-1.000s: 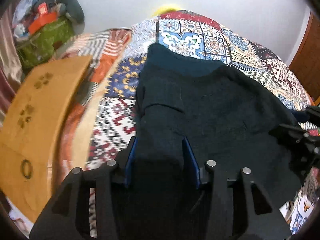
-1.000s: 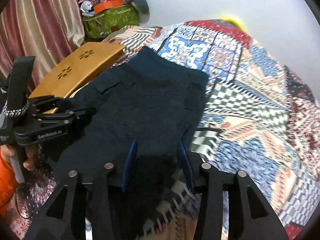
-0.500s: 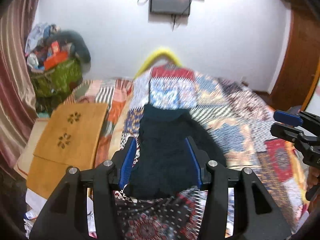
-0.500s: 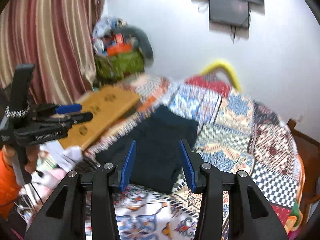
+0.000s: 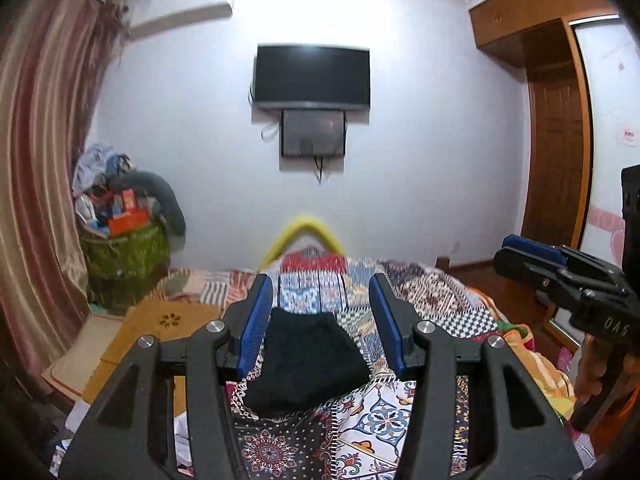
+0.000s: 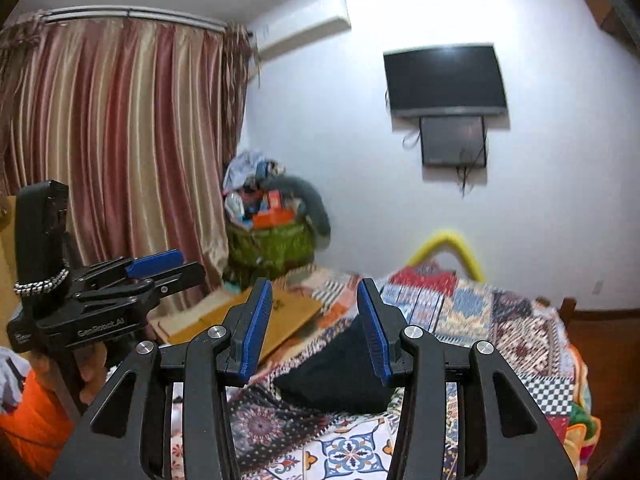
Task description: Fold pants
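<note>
Both your grippers have lifted clear of the pants (image 5: 306, 360), which lie folded into a dark bundle on the patchwork bedspread (image 5: 432, 300). Your left gripper (image 5: 324, 320) hangs half-open and empty, the bundle ahead and below; your right gripper (image 6: 316, 324) likewise, the bundle slightly to its right.

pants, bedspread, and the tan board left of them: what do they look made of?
Pants: dark, matte, soft cloth, probably a heavier woven; lies in a slumped folded heap.
Bedspread: printed patchwork-pattern fabric, likely cotton; wrinkles, no sheen.
Tan board: flat, rigid, light wood or bamboo look with a cut flower pattern; could be laminate.
</note>
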Action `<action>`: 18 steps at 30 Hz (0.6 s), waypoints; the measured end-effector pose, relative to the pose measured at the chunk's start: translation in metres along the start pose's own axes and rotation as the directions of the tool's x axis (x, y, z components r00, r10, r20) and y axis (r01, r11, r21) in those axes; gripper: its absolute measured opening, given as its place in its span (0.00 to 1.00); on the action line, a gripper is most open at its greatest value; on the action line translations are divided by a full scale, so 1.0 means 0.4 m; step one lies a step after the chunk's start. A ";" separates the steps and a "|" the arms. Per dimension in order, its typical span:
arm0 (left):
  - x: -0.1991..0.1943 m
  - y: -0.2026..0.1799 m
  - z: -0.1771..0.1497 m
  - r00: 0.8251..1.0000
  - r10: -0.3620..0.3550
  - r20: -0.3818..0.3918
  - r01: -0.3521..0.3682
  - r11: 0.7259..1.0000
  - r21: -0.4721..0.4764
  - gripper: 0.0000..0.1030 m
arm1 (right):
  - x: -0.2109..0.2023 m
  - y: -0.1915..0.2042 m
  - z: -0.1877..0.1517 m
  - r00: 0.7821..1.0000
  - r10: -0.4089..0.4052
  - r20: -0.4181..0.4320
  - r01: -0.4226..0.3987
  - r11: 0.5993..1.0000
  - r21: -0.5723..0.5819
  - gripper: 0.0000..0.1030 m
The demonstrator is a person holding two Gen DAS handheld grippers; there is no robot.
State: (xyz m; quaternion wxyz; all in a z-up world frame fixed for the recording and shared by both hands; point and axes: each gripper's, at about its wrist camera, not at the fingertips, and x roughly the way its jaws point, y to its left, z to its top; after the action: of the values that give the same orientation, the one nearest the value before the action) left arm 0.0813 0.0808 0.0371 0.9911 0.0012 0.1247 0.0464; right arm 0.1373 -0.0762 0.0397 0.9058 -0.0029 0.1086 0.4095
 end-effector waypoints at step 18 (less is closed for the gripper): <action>-0.130 -0.013 -0.086 0.997 0.058 0.055 -0.055 0.997 -0.053 1.00 | -0.088 0.066 -0.072 0.988 -0.143 0.051 0.142 0.990 0.007 0.84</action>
State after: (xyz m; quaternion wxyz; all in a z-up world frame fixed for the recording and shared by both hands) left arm 0.0231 0.0703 0.0166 0.9922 -0.0194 0.0954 0.0775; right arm 0.0896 -0.0873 0.0208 0.9353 0.0013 0.0853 0.3434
